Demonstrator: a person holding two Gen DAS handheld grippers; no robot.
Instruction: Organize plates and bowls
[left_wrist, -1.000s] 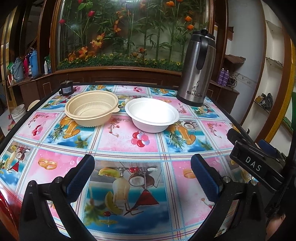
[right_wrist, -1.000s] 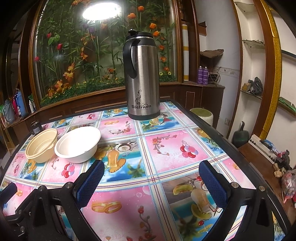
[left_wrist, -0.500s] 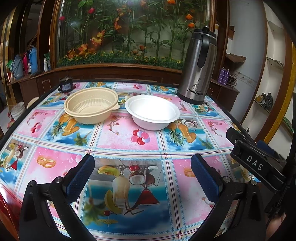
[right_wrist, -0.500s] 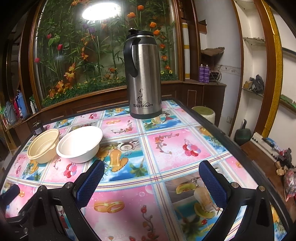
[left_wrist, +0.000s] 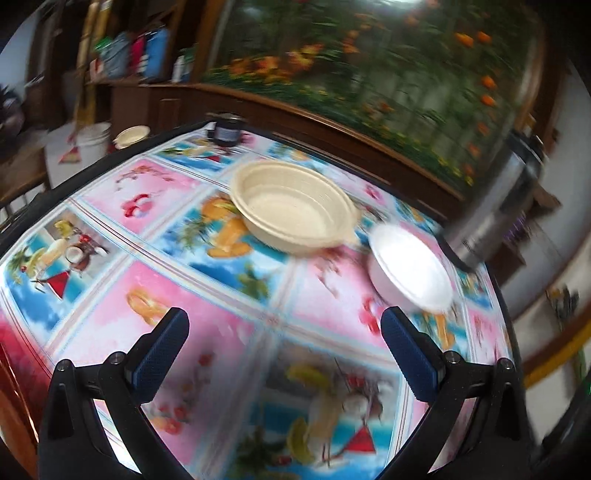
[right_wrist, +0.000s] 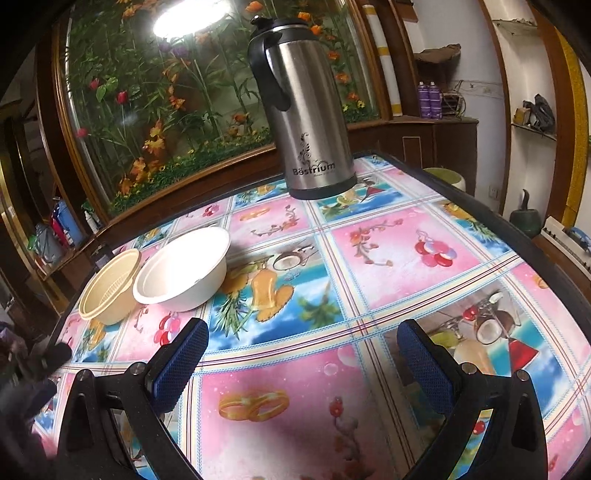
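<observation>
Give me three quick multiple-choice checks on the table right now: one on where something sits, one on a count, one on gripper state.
1. Where is the steel flask relative to the white bowl?
A. nearer the camera
B. farther back and to the right in the right wrist view
C. inside it

2. How many bowls are on the table?
A. one
B. two
C. four

3. What state is the right gripper in?
A. open, holding nothing
B. shut on a bowl
C. shut on the flask

Answers: 1 B, it stands behind the bowls. 2 B, the white bowl and the beige bowl, side by side. 3 A, only tablecloth shows between its fingers.
</observation>
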